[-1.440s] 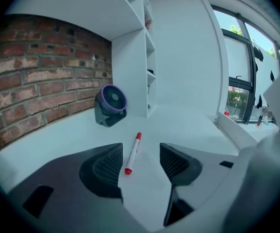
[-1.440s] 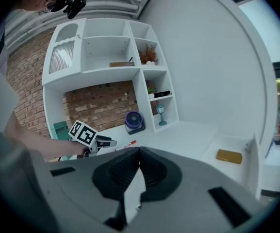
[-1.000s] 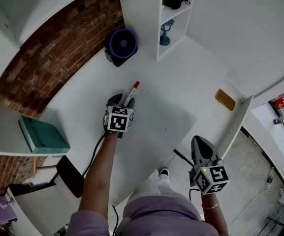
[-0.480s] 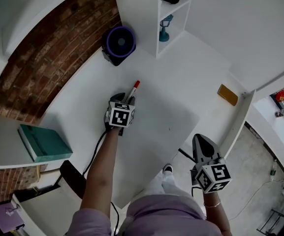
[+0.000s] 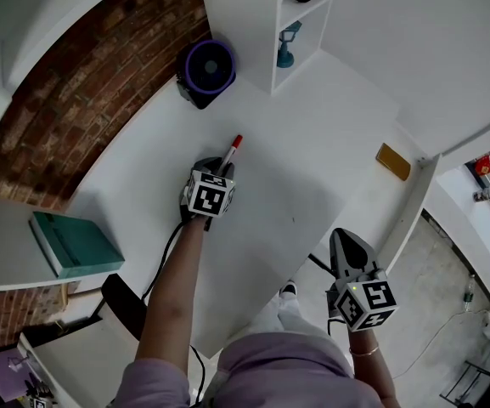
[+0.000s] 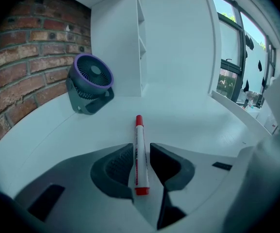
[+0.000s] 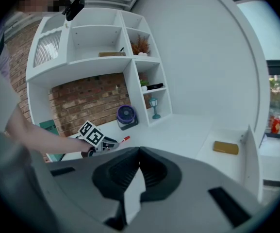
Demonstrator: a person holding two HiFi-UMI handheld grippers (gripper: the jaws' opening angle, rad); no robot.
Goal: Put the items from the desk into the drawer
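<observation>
On the white tabletop the left hand-held gripper has just been closing around the marker, not yet pinching it, so pickup looks near. The right hand-held gripper is clenched, empty

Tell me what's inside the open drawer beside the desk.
One flat yellow-brown block lies on the drawer floor. Its near end is covered by the right gripper, so anything there cannot be seen.

We see a white marker with red ends lying flat on the desk near the purple fan, cap end toward it. Far to the fan's right, the open drawer holds a flat tan block.
</observation>
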